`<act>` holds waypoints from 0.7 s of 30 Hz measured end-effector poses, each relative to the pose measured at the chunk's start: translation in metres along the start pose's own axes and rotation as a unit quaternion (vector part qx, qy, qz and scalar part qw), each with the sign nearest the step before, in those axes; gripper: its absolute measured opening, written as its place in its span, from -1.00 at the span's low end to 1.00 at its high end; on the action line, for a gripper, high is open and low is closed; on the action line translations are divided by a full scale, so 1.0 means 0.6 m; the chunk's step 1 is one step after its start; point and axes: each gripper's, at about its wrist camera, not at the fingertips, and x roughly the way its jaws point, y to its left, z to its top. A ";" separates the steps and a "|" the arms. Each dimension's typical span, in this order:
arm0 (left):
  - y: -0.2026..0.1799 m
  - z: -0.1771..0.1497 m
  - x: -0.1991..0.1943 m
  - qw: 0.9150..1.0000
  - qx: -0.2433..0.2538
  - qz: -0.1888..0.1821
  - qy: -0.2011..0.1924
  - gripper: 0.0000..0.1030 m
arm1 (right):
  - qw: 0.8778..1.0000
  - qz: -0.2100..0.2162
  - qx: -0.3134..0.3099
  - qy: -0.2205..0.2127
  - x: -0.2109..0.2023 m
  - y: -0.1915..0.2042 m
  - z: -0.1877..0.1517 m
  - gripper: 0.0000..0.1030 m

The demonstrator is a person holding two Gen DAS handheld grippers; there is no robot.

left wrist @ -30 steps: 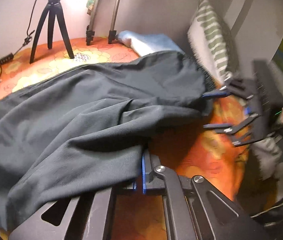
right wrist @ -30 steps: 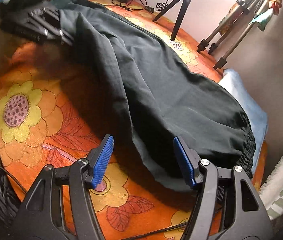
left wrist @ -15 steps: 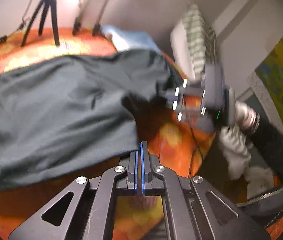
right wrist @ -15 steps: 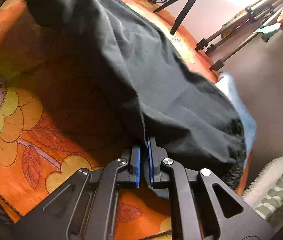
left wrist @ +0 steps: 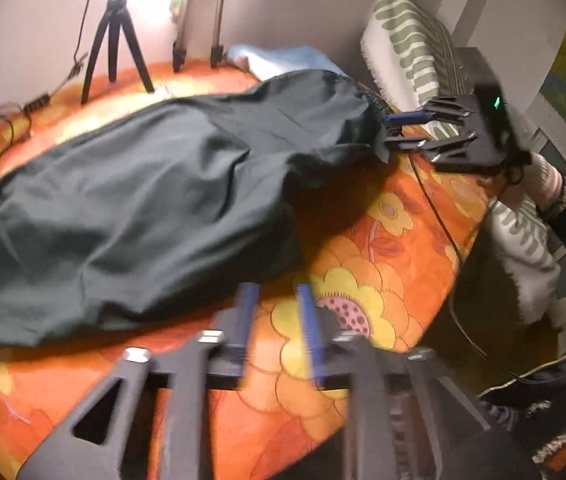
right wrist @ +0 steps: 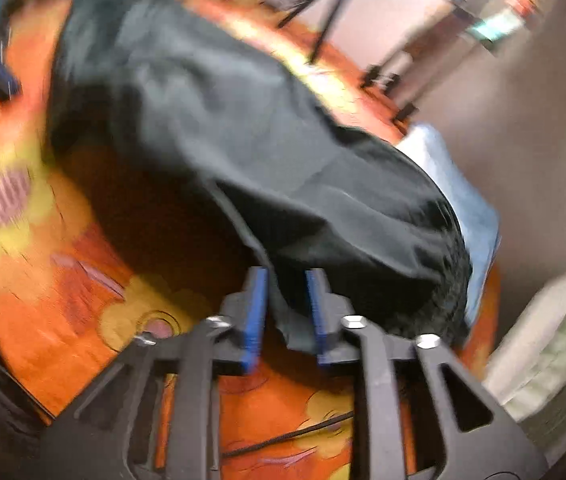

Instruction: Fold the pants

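**Both grippers part-open at the near edge of the dark pants**

Seen from the left wrist: at nine o'clock, dark pants (left wrist: 155,200) spread in loose folds over the orange flowered cover (left wrist: 383,248), reaching from the left border up toward one o'clock, gathered waistband at that far end. At eleven o'clock, a small black tripod (left wrist: 117,36) on the cover. At twelve o'clock, a pale blue cloth (left wrist: 279,60) behind the waistband. At six o'clock, left gripper (left wrist: 277,312), jaws just been opening, now partly apart, nothing between the blue pads, bare cover under them, pants hem just beside at ten o'clock of the pads. At two o'clock, right gripper (left wrist: 399,130) level with the waistband, a corner of dark fabric at its tips. At one o'clock, a striped pillow (left wrist: 411,48) against the wall.

Seen from the right wrist, blurred: pants across the middle from eleven to three o'clock. At six o'clock, right gripper, jaws just been opening, partly apart, a fold of the pants edge lying between the pads; pressing or merely touching cannot be told.
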 end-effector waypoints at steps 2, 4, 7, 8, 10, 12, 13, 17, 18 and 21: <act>-0.014 0.007 0.016 1.000 0.021 0.013 0.002 -0.28 | 0.996 0.005 0.084 -0.021 -0.020 -0.045 -0.019 0.05; -0.031 0.014 0.038 0.998 0.044 0.034 0.005 -0.25 | 0.984 0.001 0.176 -0.031 -0.032 -0.094 -0.048 0.24; -0.045 0.028 0.069 0.997 0.058 0.057 0.010 -0.06 | 0.956 0.010 0.293 -0.031 -0.030 -0.151 -0.089 0.27; -0.048 0.031 0.078 0.995 0.062 0.072 0.012 -0.05 | 0.943 0.017 0.330 -0.028 -0.028 -0.167 -0.104 0.30; -0.051 0.038 0.099 0.994 0.067 0.088 0.022 -0.04 | 0.920 0.033 0.391 -0.025 -0.022 -0.191 -0.128 0.34; -0.055 0.039 0.113 0.991 0.078 0.101 0.030 -0.04 | 0.898 0.048 0.437 -0.020 -0.011 -0.208 -0.146 0.36; -0.056 0.038 0.121 0.990 0.086 0.109 0.036 -0.04 | 0.885 0.053 0.462 -0.018 -0.005 -0.217 -0.155 0.36; -0.046 0.040 0.130 0.990 0.083 0.109 0.044 -0.11 | 0.846 0.072 0.528 -0.017 0.024 -0.236 -0.178 0.37; -0.043 0.041 0.129 0.990 0.082 0.107 0.043 -0.29 | 0.841 0.073 0.536 -0.014 0.032 -0.237 -0.183 0.37; -0.027 0.048 0.127 0.991 0.073 0.104 0.039 -0.78 | 0.821 0.086 0.564 -0.008 0.063 -0.243 -0.196 0.37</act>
